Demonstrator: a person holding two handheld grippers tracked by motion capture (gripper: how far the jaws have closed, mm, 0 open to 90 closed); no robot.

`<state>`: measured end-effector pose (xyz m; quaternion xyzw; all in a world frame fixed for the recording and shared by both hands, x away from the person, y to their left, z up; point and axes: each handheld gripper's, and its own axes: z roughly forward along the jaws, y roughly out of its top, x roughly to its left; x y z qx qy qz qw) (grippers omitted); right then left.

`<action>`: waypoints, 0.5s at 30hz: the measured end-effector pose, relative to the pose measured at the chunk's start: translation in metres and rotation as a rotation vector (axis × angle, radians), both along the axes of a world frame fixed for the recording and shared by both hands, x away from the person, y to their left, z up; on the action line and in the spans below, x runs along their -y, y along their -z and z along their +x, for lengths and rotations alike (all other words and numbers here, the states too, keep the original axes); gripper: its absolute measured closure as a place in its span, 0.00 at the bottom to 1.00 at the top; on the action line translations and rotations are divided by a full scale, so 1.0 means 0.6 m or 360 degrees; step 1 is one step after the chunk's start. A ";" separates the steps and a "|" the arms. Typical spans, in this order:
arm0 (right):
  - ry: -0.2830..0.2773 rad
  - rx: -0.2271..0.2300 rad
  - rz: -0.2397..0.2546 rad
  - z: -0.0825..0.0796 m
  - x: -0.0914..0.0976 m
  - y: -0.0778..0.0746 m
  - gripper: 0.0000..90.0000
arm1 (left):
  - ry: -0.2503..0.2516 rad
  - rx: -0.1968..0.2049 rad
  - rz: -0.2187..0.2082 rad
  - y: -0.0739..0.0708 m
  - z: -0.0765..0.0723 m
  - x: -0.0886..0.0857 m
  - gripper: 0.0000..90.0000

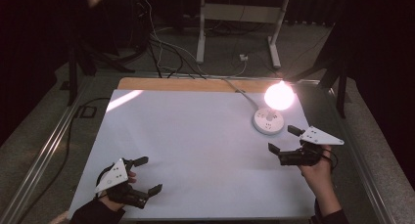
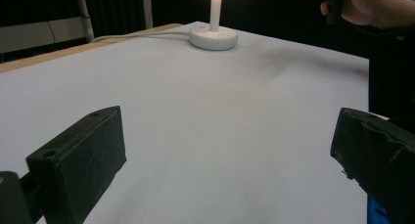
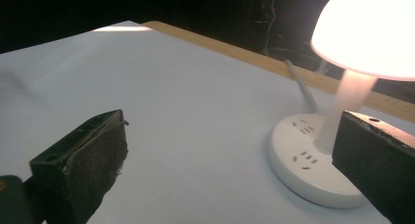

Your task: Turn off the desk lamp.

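A lit lamp with a glowing round shade (image 1: 279, 95) stands on a round white socket base (image 1: 267, 120) at the table's back right; the base (image 3: 313, 160) has several outlets, and its stem and base (image 2: 214, 37) lie far ahead in the left gripper view. My right gripper (image 1: 284, 139) is held open just in front of the base, jaws wide with nothing between them (image 3: 235, 160). At the front left, my left gripper (image 1: 148, 175) hovers low over the white sheet (image 1: 195, 150), also open and empty (image 2: 230, 155).
A grey cable (image 1: 242, 92) runs from the base over the table's wooden back edge (image 1: 195, 84). Beyond the table stand a white frame (image 1: 240, 18) and loose floor cables (image 1: 166, 53). Metal rails (image 1: 44, 155) flank the table.
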<state>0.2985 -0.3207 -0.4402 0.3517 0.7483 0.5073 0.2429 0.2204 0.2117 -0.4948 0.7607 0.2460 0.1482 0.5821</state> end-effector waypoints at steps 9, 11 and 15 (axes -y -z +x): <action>0.0230 -0.0032 -0.0001 0.032 0.026 0.010 0.00 | -0.0005 0.0000 0.0001 0.000 0.000 0.000 0.01; 0.0244 -0.0039 0.0004 0.036 0.029 0.010 0.00 | -0.0004 -0.0002 0.0001 0.000 0.000 0.001 0.01; 0.0327 -0.0046 -0.0014 0.051 0.041 0.015 0.00 | -0.0006 -0.0002 0.0000 0.000 0.000 0.001 0.01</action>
